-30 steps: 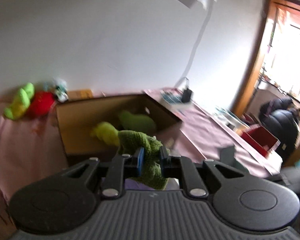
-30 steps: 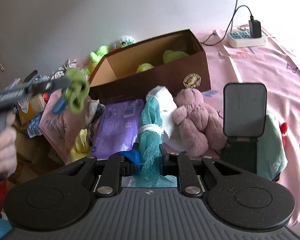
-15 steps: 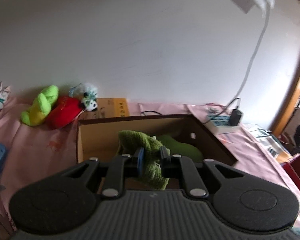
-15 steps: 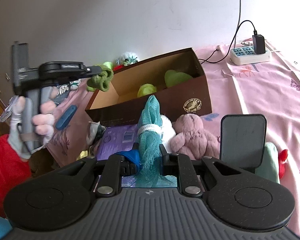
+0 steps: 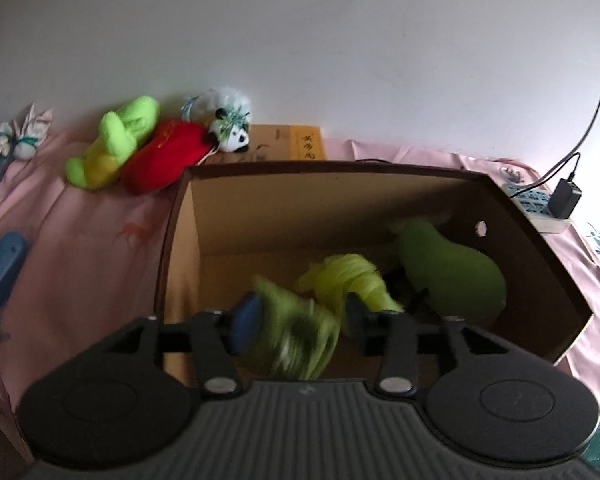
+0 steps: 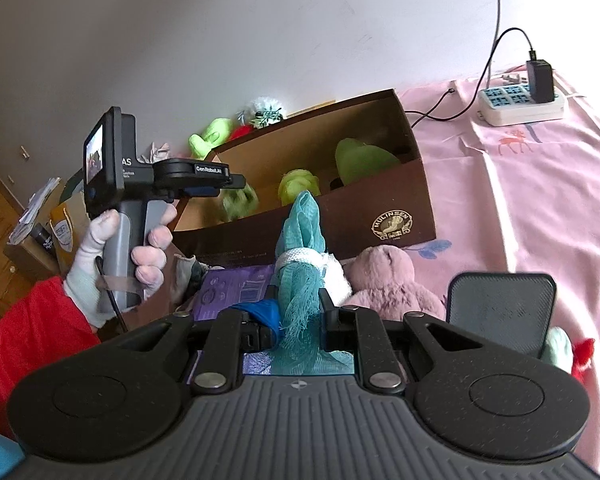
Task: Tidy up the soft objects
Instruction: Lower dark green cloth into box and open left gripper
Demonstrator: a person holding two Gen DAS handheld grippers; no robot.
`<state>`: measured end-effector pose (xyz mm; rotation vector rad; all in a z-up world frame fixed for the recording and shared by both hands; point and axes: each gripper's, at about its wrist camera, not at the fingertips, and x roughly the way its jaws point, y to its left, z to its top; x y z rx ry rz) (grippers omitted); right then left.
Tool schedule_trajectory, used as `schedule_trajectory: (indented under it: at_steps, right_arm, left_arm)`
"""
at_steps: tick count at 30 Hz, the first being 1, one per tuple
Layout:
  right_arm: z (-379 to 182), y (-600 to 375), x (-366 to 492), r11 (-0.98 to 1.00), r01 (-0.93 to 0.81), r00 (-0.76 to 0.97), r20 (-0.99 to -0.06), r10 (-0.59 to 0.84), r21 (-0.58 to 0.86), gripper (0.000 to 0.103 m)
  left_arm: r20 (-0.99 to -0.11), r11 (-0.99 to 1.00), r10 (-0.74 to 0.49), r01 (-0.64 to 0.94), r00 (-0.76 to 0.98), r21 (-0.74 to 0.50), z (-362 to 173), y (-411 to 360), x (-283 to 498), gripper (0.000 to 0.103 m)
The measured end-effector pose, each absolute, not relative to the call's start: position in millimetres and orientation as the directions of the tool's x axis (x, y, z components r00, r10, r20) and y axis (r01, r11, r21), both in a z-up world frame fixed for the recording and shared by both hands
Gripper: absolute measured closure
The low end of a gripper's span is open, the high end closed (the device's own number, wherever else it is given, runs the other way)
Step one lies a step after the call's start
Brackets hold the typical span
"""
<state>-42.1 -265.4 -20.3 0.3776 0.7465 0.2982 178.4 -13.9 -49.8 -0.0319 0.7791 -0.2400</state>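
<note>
Left tool (image 5: 296, 320) spread, blurred knitted green toy (image 5: 296, 336) between fingers above cardboard box (image 5: 540, 248); right tool (image 6: 300, 316) clamps teal mesh bundle (image 6: 300, 248).

Home bedroom: pink bedsheet (image 6: 540, 208), plush toys (image 5: 112, 144)

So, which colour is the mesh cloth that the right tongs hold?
Teal, tied with a white band; the mesh cloth shows best in the right wrist view.
</note>
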Motion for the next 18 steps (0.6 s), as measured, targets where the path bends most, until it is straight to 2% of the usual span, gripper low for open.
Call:
schedule_trajectory:
  at_steps: [7, 18]
  right_arm:
    - [-20.6, -264.8, -22.9, 0.882, -0.171, 0.669, -0.605, 0.431, 0.439, 0.103]
    - [-18.5, -263.7, -1.5, 0.869, -0.22, 0.649, -0.598, 0.47, 0.444, 0.103]
  left_arm:
    - [-0.733, 0.981, -0.19, 0.161, 0.653, -0.11, -56.0, -13.6, 186.8, 0.046]
    - [-0.761, 0.991, -0.128, 0.109, 0.636, -0.076, -35.8, -17.8, 168.7, 0.042]
